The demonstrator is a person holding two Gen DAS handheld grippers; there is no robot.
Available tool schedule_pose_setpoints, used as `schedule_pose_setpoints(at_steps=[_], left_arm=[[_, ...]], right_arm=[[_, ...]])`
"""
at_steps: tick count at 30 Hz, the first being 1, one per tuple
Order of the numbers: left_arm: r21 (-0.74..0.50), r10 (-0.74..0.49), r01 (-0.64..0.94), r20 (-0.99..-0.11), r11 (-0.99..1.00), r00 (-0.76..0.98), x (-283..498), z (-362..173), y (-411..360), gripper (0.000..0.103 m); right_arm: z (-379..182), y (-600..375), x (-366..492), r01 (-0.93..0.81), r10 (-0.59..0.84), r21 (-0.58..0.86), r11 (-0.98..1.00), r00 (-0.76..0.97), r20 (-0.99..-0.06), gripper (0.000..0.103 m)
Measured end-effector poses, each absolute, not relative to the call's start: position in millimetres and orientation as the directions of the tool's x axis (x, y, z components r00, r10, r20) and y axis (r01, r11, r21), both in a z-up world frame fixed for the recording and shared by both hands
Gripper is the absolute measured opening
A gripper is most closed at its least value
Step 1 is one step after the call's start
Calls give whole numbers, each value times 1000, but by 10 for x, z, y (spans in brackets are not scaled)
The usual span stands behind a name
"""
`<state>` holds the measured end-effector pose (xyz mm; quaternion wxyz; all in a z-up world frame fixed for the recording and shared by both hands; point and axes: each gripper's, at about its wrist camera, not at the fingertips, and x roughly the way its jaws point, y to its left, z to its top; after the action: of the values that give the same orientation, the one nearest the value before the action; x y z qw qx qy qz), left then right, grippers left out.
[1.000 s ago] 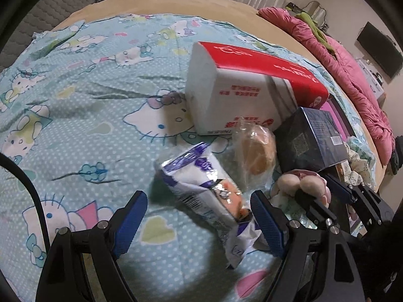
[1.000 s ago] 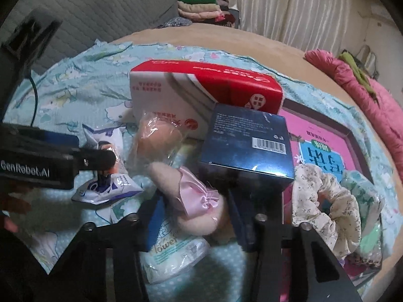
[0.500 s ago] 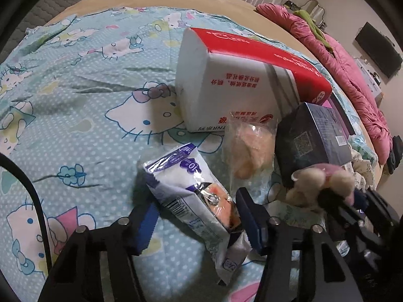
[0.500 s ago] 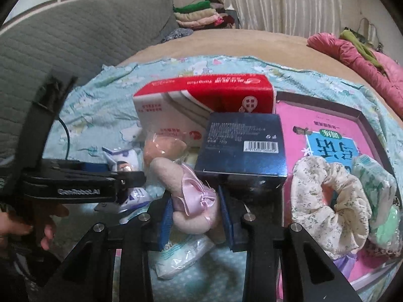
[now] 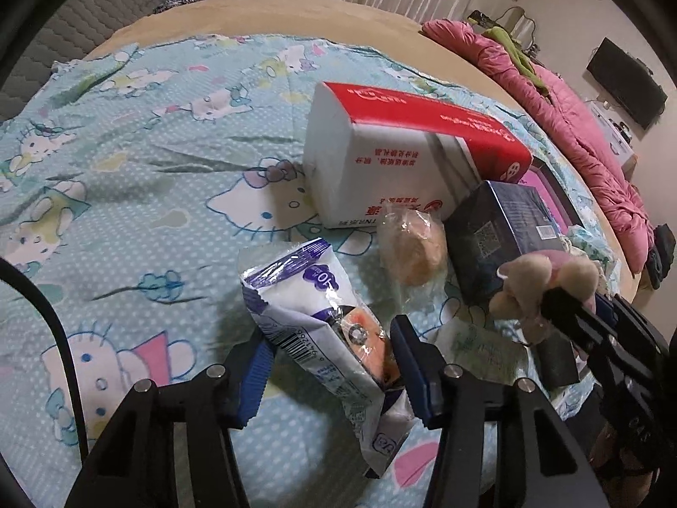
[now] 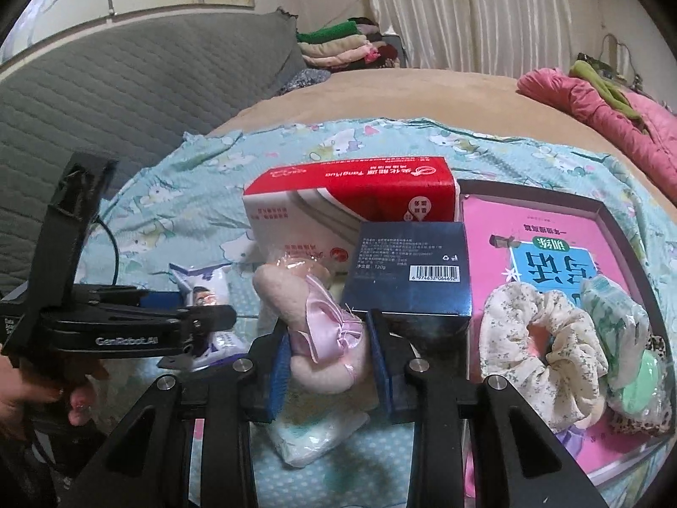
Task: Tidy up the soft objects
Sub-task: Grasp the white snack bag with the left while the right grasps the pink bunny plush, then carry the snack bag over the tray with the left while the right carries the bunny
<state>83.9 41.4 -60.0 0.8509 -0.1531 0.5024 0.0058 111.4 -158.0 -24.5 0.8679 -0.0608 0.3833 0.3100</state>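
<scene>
**Both grippers on soft items over the bed**

Left wrist view, L to R: teal cartoon-cat bedsheet (image 5: 139,178) covers the bed. The left gripper (image 5: 330,364) sits low centre w/ its blue pads either side of a white-and-purple plastic packet (image 5: 313,317). Its jaws are closing; the pads look to touch the packet's lower part, but whether they press it is hard to tell. The packet is tilted, top end pointing away from the camera, its bottom end hanging below the pads. Just beyond it stands a red-and-white tissue pack (image 5: 402,156). Right of the packet is a peach-coloured round item in clear wrap (image 5: 412,249), touching the tissue pack's front. Next comes a dark blue box (image 5: 503,233). Far right, the right gripper (image 5: 562,300) reaches in from the edge, clamped on a beige plush w/ pink bow (image 5: 533,283), held clear above the sheet.

Right wrist view, L to R: a person's hand (image 6: 46,389) grips the handle of the left gripper, which crosses the frame w/ the packet behind its tip. At centre, the right gripper's blue pads squeeze the plush at its bow, lifted off the bed; a small white pack (image 6: 317,436) lies on the sheet below. The dark blue box is just behind the plush, the tissue pack behind that. Right of them, a pink book (image 6: 541,228) lies flat, w/ a floral scrunchie (image 6: 537,338) and a green-and-white wrapped item (image 6: 622,338) on it. A pink quilt (image 6: 613,114) is bunched at the bed's far right edge.
</scene>
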Motion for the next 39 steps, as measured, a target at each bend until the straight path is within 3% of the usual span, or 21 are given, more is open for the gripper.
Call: schedule_pose_setpoints(at_steps=[22,39], left_arm=[[-175,-117,-34,-781,984,614,726,329,-258,55],[-147,-245,212,-778,966,578,1031,548,-1563,55]], right_arm=[[386,-2114,1002,-535,551,204,820,641,-535,34],[810,-3511,1201,-279,381,288,916,832,-404,34]])
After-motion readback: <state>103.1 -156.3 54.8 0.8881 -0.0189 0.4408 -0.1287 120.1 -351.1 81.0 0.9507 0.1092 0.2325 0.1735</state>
